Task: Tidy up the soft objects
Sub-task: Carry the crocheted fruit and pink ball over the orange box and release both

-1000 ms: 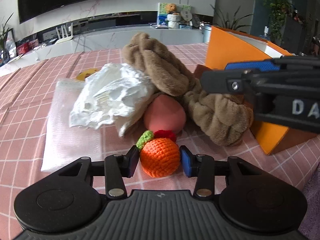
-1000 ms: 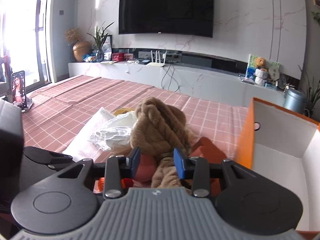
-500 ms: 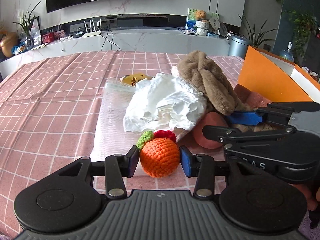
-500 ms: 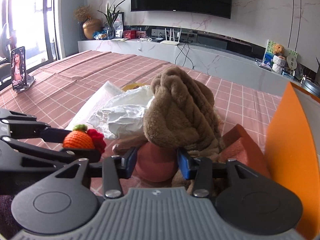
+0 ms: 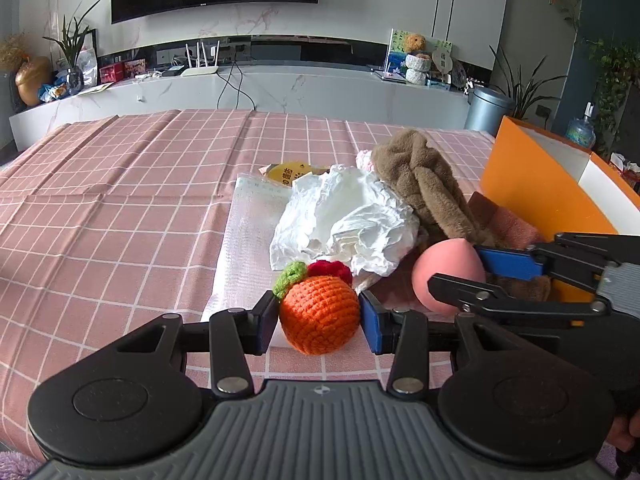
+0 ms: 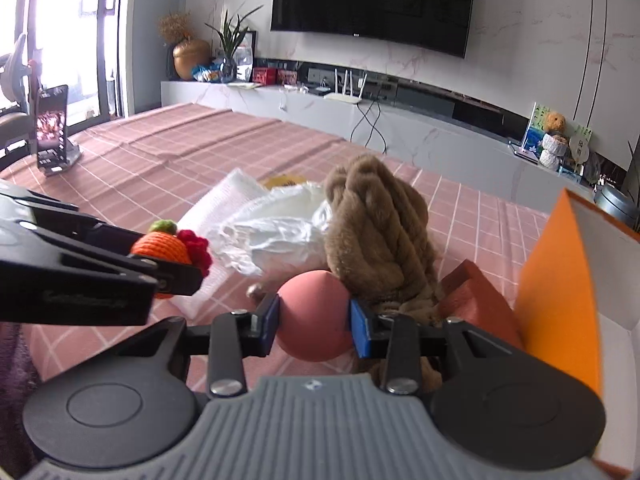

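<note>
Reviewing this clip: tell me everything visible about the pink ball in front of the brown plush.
The pink ball is smooth, matte and salmon-coloured, rounded and slightly egg-shaped, foam-like with no markings. It sits between the blue pads of the right gripper, whose jaws are closing, both pads already against its sides. The brown plush leans over its far upper side. Its underside is hidden, so whether it rests on the checked tablecloth or is lifted cannot be told.

Orange crocheted ball (image 5: 318,314), green-and-red tuft; pink ball (image 6: 312,316); brown plush (image 5: 424,184); pink white-gridded cloth (image 5: 120,200); orange box (image 5: 536,192), at three o'clock.
</note>
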A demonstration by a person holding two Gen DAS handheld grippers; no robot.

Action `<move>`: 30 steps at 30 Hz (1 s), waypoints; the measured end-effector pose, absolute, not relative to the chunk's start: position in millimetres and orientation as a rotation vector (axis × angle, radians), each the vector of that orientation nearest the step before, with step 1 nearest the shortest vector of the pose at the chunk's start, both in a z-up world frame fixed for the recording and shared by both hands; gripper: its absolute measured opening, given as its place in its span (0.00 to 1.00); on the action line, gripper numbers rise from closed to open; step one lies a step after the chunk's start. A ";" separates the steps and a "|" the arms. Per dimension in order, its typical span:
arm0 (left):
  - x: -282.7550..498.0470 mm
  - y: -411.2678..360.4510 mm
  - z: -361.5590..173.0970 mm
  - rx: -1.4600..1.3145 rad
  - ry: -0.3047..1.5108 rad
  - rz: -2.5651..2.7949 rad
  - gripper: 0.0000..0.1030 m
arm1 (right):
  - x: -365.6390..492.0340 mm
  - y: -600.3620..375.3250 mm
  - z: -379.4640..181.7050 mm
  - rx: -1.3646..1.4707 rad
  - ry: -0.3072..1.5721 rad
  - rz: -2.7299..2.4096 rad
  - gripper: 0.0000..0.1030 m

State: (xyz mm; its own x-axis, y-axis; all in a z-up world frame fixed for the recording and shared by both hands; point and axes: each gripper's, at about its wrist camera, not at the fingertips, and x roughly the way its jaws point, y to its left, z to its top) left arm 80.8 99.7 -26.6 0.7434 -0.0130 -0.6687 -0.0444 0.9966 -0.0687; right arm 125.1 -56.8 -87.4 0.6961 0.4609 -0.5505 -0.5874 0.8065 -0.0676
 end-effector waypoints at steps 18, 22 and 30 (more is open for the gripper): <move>71.1 -1.5 52.7 -0.098 0.665 -0.375 0.48 | 93.5 -236.2 5.7 0.002 0.592 0.339 0.37; 101.2 -44.5 64.4 -0.057 0.727 -0.521 0.48 | 105.8 -277.9 6.5 0.030 0.700 0.284 0.37; 150.8 -125.7 47.1 0.153 0.919 -0.686 0.48 | 137.4 -314.4 -12.3 -0.035 0.863 0.295 0.39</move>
